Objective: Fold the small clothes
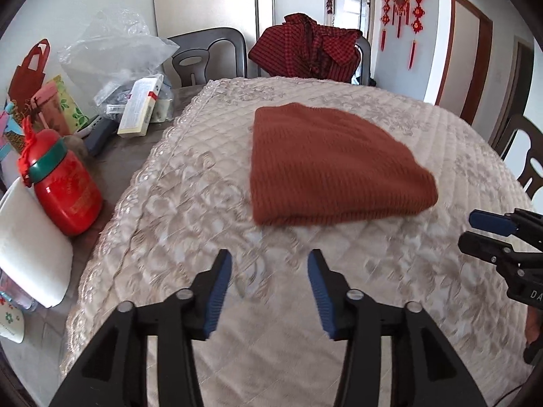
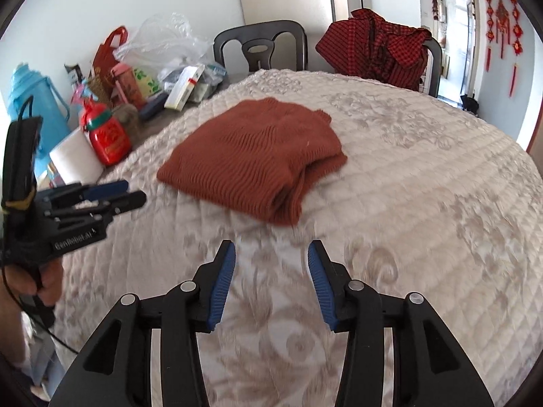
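A round table under a quilted cream cover (image 1: 190, 183) fills the near field; white walls, a doorway and red hanging ornaments (image 1: 400, 10) close the room at far right. One folded rust knit garment (image 1: 325, 166) lies flat at the cover's centre, apart from both tools. Two dark chairs stand at the far edge; one (image 1: 210, 56) is bare, the other is largely hidden by a red checked shirt (image 1: 305, 47). Clutter occupies the left: one red jar (image 1: 64, 186), one paper roll (image 1: 30, 244), one clear bag (image 1: 112, 44), boxes too blurred to count. The left gripper (image 1: 269, 261) and right gripper (image 2: 271, 251) both hover released, jaws parted over bare cover, nothing between them. A hand (image 2: 51, 281) is cut off at the left edge.
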